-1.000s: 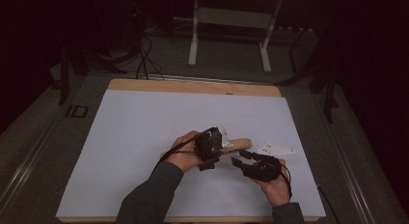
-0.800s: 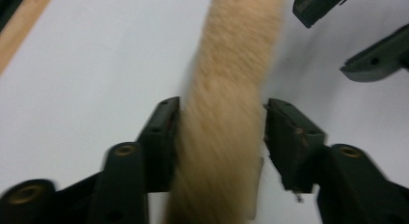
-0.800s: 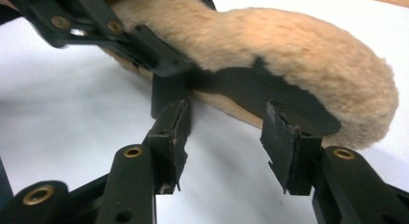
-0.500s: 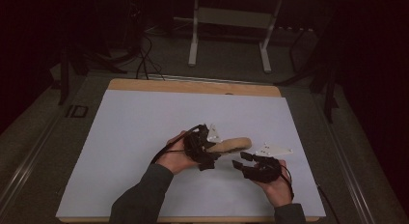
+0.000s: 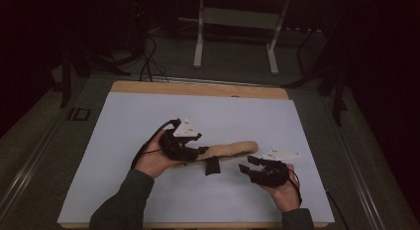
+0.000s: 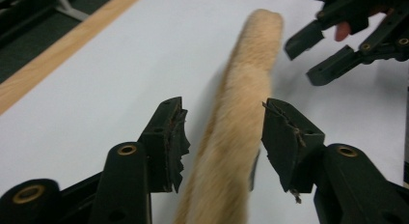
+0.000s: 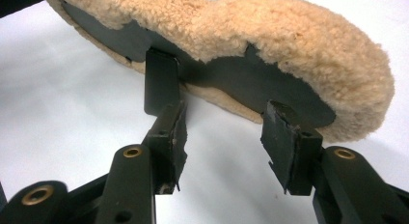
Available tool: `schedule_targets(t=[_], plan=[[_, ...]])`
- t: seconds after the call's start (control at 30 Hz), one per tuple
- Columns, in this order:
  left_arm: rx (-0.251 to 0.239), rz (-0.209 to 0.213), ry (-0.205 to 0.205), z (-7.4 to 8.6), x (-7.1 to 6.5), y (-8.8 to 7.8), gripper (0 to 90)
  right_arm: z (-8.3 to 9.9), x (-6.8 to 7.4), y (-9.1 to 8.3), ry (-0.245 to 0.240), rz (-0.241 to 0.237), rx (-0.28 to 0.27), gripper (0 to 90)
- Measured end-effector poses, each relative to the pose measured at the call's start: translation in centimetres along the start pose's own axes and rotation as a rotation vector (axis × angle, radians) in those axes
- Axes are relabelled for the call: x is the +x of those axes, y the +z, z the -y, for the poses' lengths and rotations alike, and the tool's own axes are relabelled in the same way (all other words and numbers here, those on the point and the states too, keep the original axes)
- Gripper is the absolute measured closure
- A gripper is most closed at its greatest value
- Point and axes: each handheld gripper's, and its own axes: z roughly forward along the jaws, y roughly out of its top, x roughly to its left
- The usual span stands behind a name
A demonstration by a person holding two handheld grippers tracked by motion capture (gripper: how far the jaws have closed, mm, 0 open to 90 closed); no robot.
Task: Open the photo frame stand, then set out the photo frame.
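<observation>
Your left gripper (image 5: pixel 198 151) has slid leftward along the one fleece pad (image 5: pixel 233 149); jaws just closing, pads apart astride it. High view: white mat (image 5: pixel 124 141) open all round. Right gripper view: your right gripper (image 7: pixel 222 132) gapes, empty, just beside the pad's edge (image 7: pixel 270 45)

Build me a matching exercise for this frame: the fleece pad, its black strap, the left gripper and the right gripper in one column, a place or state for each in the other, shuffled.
Things:
1. fleece pad
2. black strap
3. left gripper
4. right gripper

Places or states:
A. jaws open, beside the pad's right end
B. tan and woolly, lying lengthwise across the white mat
C. jaws astride the pad, pads not pressing it
D. dark tab sticking out from the pad's near edge

Pairs: 1-B, 2-D, 3-C, 4-A
</observation>
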Motion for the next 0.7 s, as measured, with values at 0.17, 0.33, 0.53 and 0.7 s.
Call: schedule_targets(t=[0.17,0.33,0.53,0.7], plan=[[-0.034,-0.035,-0.07,1.9,1.7,-1.9,55.5,0.1,0.0,0.1,0.003,0.001,0.005,51.8],[-0.056,-0.07,-0.135,4.4,3.0,-3.2,61.3,0.1,0.1,0.4,0.012,0.011,0.011,52.0],[-0.051,-0.082,-0.201,7.8,3.7,-2.9,75.0,0.0,0.1,1.3,0.049,0.059,0.021,62.3],[-0.02,-0.067,-0.216,9.3,3.7,-1.8,87.4,0.0,-0.2,2.0,0.113,0.109,0.023,89.2]])
